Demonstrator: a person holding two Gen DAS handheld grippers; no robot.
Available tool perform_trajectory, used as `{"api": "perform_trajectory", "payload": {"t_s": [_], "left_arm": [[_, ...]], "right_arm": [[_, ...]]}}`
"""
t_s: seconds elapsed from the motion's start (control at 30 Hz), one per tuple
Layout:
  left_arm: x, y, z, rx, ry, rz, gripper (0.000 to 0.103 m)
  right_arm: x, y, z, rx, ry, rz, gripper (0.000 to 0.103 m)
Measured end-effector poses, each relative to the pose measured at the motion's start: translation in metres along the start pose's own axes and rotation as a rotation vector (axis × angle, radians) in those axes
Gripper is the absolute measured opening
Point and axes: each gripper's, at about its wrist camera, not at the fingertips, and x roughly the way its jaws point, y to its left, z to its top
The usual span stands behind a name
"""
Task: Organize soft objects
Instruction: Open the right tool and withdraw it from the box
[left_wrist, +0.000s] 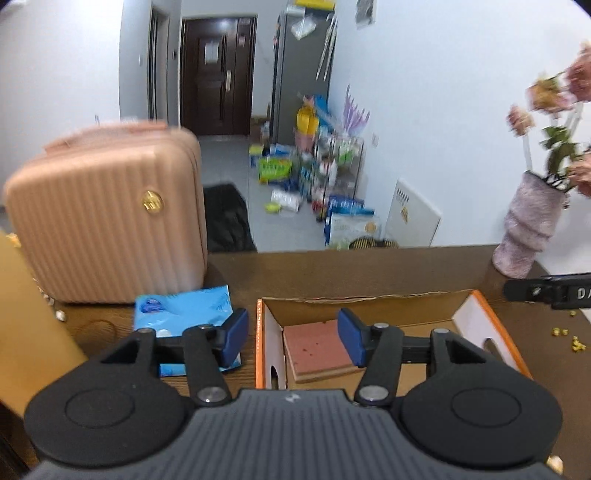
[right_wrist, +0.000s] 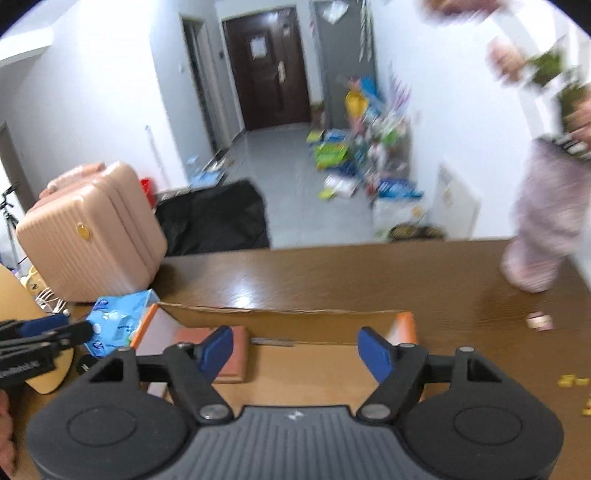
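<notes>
An open orange-and-white cardboard box (left_wrist: 491, 321) stands on the brown table, with a reddish-pink flat pad (left_wrist: 314, 347) lying inside at its left. A blue soft tissue pack (left_wrist: 177, 310) lies just left of the box. My left gripper (left_wrist: 291, 339) is open and empty, hovering over the box's left wall, its left finger above the pack. My right gripper (right_wrist: 295, 354) is open and empty above the box (right_wrist: 280, 317); the pad (right_wrist: 236, 354) and the tissue pack (right_wrist: 114, 317) show there too. The left gripper's fingers (right_wrist: 55, 328) reach in at the left edge.
A pink ribbed suitcase (left_wrist: 107, 218) stands at the table's back left. A pale purple vase (left_wrist: 528, 229) with flowers stands at the back right. Small yellow bits (left_wrist: 569, 338) lie on the table at right. Beyond the table's far edge are floor clutter and a black bag (right_wrist: 218, 218).
</notes>
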Motion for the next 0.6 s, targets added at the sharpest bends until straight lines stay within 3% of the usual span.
{"api": "perform_trajectory", "payload": {"t_s": [0.07, 0.27, 0.6], "left_arm": [[-0.031, -0.007, -0.009, 0.000, -0.042, -0.014, 0.057], [-0.116, -0.024, -0.043, -0.020, -0.114, -0.105, 0.058], [-0.204, -0.035, -0.118, -0.071, -0.174, -0.250, 0.058]], "right_arm": [[-0.030, -0.002, -0.011, -0.019, -0.037, -0.030, 0.082], [-0.108, 0.004, -0.063, -0.111, -0.117, -0.065, 0.083], [-0.202, 0.020, -0.166, -0.099, -0.252, 0.021, 0.084]]}}
